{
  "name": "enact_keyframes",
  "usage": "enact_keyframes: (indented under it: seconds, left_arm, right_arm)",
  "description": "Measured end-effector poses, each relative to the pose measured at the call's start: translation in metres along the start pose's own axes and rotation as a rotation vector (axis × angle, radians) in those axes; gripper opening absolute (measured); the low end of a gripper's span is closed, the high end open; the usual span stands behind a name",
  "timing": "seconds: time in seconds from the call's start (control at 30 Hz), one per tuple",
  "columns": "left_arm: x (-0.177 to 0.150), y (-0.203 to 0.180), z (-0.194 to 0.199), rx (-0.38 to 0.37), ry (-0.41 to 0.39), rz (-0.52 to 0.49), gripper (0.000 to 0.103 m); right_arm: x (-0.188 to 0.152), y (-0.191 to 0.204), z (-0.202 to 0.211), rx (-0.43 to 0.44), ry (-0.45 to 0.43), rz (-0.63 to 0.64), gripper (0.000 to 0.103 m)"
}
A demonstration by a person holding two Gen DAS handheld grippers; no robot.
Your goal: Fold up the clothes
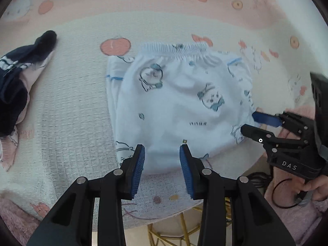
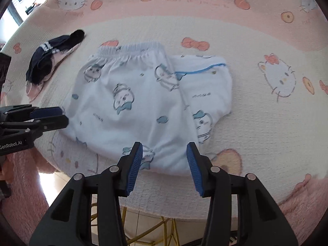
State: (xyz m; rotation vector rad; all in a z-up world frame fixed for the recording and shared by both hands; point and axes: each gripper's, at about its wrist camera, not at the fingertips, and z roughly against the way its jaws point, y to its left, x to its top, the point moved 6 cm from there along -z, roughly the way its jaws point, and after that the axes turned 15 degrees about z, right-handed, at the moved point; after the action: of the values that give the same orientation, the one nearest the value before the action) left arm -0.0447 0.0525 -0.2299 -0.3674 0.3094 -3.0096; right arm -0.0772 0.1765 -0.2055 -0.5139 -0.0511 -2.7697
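A pink and cream cartoon-cat blanket (image 2: 266, 123) covers the desk, and its near edge curves across the bottom of both views, with gold stool legs (image 2: 170, 231) showing below it. On the cream middle lies the white pants (image 2: 131, 106), printed with blue cartoon figures, waistband away from the cameras and folded bulk toward the near edge. The right wrist view shows a second layer with blue piping sticking out on the pants' right side, and a window at the top left corner; the left wrist view shows that layer only as a narrow strip, but shows a hand (image 1: 313, 184) gripping the right claw's handle and a black cable loop beneath it. A dark navy and pink garment (image 2: 49, 61) lies bunched at the far left, well apart from the pants. Open blanket lies to the right of the pants and beyond the waistband; the near edge is just beside the pants' lower hem. The left claw (image 1: 162, 157) hovers over the hem, jaws partly open and empty. The right claw (image 2: 164, 157) hovers over the hem too, jaws somewhat wider and empty.
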Motion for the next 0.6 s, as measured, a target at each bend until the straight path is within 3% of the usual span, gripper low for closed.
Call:
enact_keyframes:
  seconds: [0.07, 0.13, 0.23, 0.3, 0.33, 0.4, 0.43, 0.47, 0.6]
  left_arm:
    - [-0.006, 0.001, -0.004, 0.065, 0.010, -0.043, 0.037]
    - [-0.007, 0.011, 0.000, 0.120, 0.014, -0.022, 0.037]
    - [-0.004, 0.015, 0.007, 0.062, 0.002, 0.037, 0.037]
    - [-0.002, 0.017, 0.012, 0.007, -0.009, 0.076, 0.037]
    - [-0.002, 0.014, 0.011, -0.005, -0.010, 0.073, 0.037]
    - [-0.007, 0.013, -0.001, 0.076, 0.018, 0.026, 0.037]
    - [-0.010, 0.016, -0.005, 0.116, 0.027, 0.016, 0.042]
    - [-0.011, 0.019, -0.004, 0.119, 0.026, 0.026, 0.046]
    - [-0.012, 0.027, 0.005, 0.094, 0.005, 0.065, 0.046]
  right_arm:
    - [-0.006, 0.008, -0.008, -0.040, 0.041, 0.049, 0.045]
    - [-0.012, -0.006, -0.007, -0.101, 0.064, 0.022, 0.046]
    - [-0.025, -0.038, 0.007, -0.093, 0.041, -0.147, 0.050]
    - [-0.028, -0.048, 0.013, -0.112, 0.023, -0.186, 0.051]
    - [-0.028, -0.045, 0.012, -0.075, 0.018, -0.187, 0.051]
    - [-0.032, -0.035, 0.001, -0.009, 0.052, -0.166, 0.051]
    - [-0.035, -0.030, -0.005, 0.009, 0.080, -0.151, 0.051]
    - [-0.037, -0.032, -0.007, 0.005, 0.091, -0.164, 0.051]
    - [-0.043, -0.049, 0.003, -0.053, 0.080, -0.243, 0.056]
